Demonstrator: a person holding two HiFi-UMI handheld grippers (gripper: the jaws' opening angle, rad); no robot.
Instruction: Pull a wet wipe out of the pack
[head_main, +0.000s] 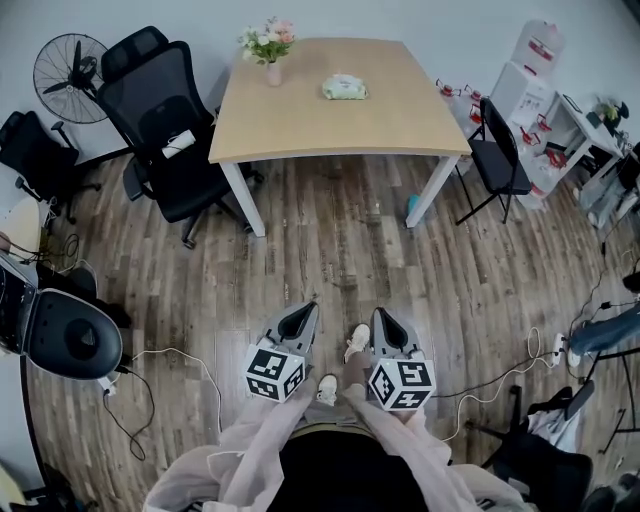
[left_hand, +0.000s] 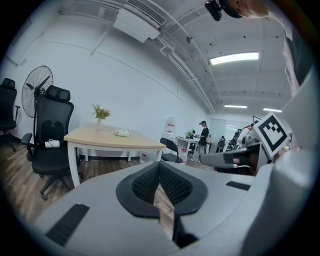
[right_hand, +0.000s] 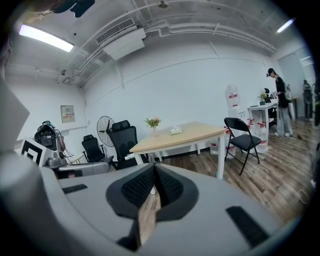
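The wet wipe pack (head_main: 345, 87), pale green and white, lies near the far middle of a light wooden table (head_main: 300, 130). It is well ahead of both grippers, with open floor between. It shows small in the left gripper view (left_hand: 122, 132) and the right gripper view (right_hand: 175, 131). My left gripper (head_main: 303, 312) (left_hand: 160, 165) is held low in front of the body, shut, with nothing between its pads. My right gripper (head_main: 385, 315) (right_hand: 154, 166) hangs beside it, also shut and empty. Both point toward the table.
A vase of flowers (head_main: 270, 45) stands at the table's far left corner. A black office chair (head_main: 160, 120) and a fan (head_main: 70, 65) are left of the table, a folding chair (head_main: 500, 150) is right. Cables (head_main: 180, 360) run over the wood floor. A person (right_hand: 277, 100) stands far off.
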